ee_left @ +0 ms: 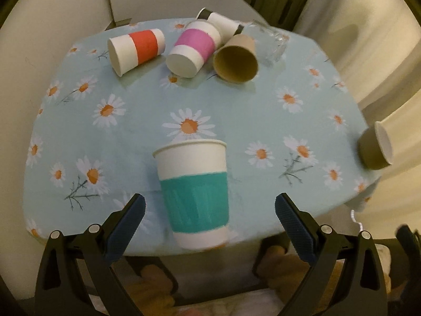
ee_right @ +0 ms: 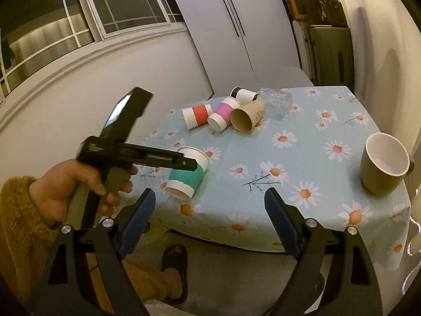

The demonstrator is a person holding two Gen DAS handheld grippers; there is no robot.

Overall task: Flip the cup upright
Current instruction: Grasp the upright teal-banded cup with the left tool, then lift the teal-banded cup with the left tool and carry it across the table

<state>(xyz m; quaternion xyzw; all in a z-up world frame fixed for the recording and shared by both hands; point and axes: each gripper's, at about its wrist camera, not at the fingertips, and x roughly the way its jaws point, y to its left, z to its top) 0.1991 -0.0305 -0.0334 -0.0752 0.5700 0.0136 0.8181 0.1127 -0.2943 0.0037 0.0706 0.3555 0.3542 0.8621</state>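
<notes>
A white paper cup with a teal band (ee_left: 194,193) stands near the table's front edge, mouth up, leaning a little and slightly blurred. It also shows in the right wrist view (ee_right: 188,175), partly hidden by the left gripper's body. My left gripper (ee_left: 210,210) is open, its blue pads either side of the cup and apart from it. My right gripper (ee_right: 209,210) is open and empty, held off the table's front edge, right of the teal cup.
At the table's back lie a red-banded cup (ee_left: 136,50), a pink-banded cup (ee_left: 193,47), a brown cup (ee_left: 235,59), a black-rimmed cup (ee_left: 219,21) and a clear glass (ee_left: 271,40). A brown mug (ee_right: 382,166) stands at the right edge. Daisy tablecloth (ee_left: 263,121).
</notes>
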